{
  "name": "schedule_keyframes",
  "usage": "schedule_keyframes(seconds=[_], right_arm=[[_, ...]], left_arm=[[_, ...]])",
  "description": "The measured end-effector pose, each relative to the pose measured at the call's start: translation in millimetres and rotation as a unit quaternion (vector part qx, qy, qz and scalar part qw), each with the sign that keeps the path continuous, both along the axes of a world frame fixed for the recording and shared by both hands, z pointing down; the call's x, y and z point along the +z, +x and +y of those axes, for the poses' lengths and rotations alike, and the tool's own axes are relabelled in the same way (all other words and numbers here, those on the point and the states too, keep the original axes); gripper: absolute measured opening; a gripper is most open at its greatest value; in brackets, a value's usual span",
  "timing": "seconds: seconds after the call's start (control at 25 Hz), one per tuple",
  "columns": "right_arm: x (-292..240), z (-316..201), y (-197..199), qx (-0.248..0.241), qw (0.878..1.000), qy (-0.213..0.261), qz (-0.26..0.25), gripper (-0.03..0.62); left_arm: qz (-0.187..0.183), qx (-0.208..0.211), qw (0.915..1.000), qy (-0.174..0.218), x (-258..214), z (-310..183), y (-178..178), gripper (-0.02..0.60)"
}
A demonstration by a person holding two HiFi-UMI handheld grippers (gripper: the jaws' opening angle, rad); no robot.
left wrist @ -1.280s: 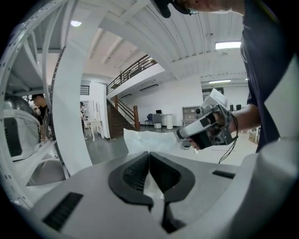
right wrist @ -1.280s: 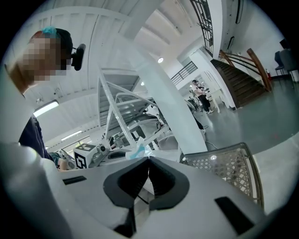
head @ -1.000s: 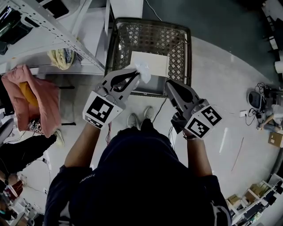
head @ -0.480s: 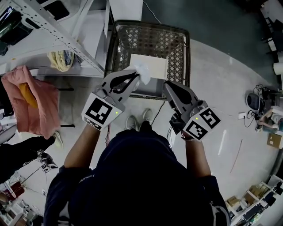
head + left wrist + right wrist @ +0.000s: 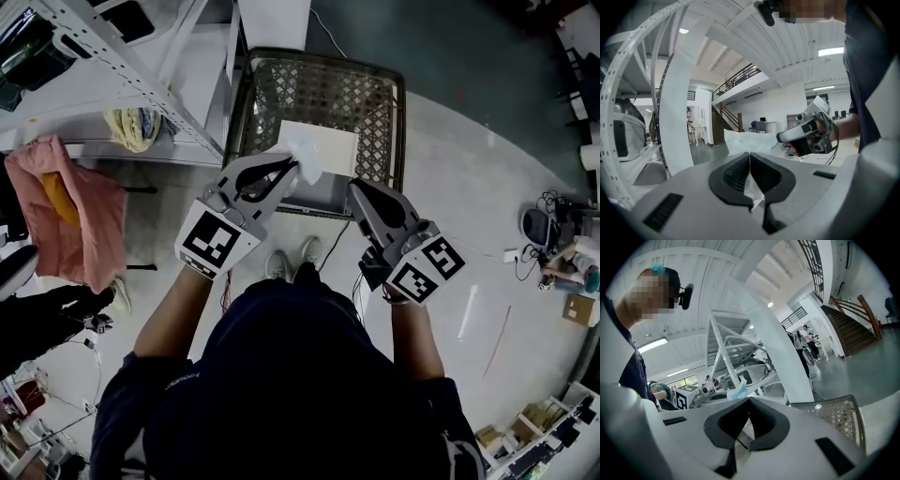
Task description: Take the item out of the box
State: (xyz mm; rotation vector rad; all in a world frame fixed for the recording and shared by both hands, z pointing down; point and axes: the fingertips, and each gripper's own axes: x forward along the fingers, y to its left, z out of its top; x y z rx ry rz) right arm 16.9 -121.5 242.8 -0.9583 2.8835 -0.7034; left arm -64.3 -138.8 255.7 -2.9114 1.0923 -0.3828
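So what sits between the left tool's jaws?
A crumpled white plastic bag, pinched by the shut left tool; the left gripper view shows it.

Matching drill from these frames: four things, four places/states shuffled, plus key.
1. left tongs
2. right tongs
3. white box
4. pink cloth

A. lies inside the mesh basket
B. shut on the white bag
C. draped at the far left of the head view
D. shut, tip at the basket's near rim

Pairs: 1-B, 2-D, 3-A, 4-C
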Motion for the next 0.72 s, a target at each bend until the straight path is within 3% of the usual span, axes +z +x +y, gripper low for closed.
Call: schedule_keyframes(seconds=[0.72], right_arm=[[1.8,4.2,-3.5,-0.008,1.000,-0.005,0.006,0.023]], left_arm=[[0.002,0.002,1.0000,-0.007,2.0,5.0,-1.5,0.012]])
